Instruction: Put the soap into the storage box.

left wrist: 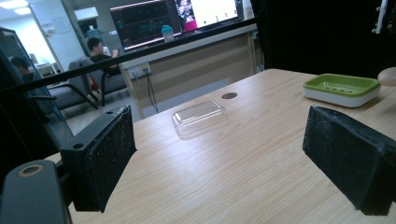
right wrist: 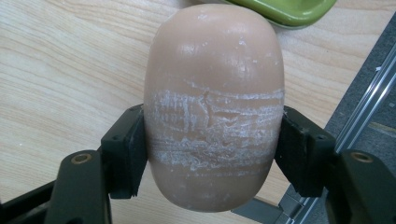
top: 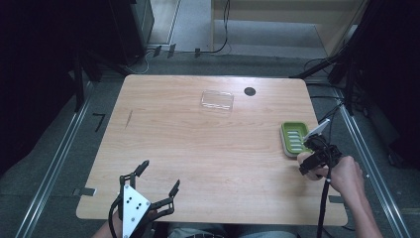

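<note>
A tan oval bar of soap [right wrist: 212, 79], scuffed white across its middle, is clamped between the jaws of my right gripper [right wrist: 212, 161]. In the high view that right gripper [top: 305, 162] holds the soap [top: 302, 157] low over the table's right edge, just in front of a green soap dish [top: 293, 137] on a white base. The dish's rim [right wrist: 289, 9] shows just beyond the soap. My left gripper [top: 160, 174] rests at the near left edge, open with nothing between its pads [left wrist: 109, 154]. From the left gripper view the dish [left wrist: 341, 87] and the soap [left wrist: 387, 75] sit far right.
A clear plastic lid [top: 217, 100] lies at the far middle of the wooden table [top: 198, 148], with a round black hole [top: 249, 91] to its right. Metal rails [top: 59, 163] run along both sides of the table. A desk with monitors [left wrist: 187, 18] stands beyond.
</note>
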Tool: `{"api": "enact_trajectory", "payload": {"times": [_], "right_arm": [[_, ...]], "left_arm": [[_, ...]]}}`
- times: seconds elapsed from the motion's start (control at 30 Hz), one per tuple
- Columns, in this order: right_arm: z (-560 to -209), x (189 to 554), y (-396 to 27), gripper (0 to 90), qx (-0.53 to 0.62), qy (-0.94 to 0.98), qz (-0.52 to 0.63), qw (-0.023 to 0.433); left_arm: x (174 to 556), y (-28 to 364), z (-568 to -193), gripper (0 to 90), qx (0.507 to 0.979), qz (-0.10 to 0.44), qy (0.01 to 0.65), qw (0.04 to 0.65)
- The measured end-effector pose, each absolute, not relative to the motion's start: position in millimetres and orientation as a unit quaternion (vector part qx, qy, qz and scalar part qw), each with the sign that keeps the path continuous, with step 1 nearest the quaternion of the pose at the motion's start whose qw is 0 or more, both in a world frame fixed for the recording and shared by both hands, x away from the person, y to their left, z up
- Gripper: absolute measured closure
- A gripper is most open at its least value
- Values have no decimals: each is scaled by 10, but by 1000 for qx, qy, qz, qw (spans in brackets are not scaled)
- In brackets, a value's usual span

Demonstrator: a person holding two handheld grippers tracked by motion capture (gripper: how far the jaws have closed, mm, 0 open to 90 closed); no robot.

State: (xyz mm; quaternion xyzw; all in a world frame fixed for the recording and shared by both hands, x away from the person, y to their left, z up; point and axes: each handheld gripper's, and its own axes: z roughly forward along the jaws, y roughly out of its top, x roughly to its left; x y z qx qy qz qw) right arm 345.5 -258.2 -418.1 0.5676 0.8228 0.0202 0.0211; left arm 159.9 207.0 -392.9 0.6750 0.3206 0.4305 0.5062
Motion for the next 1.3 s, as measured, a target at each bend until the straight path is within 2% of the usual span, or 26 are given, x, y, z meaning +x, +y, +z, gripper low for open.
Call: {"api": "enact_trajectory", "payload": {"times": [1.3], "right_arm": [[-4043,3812,-2517,336,564,824,37,31]], "left_arm": [[1601,2069,-3929,100,677,431,320,503]]}}
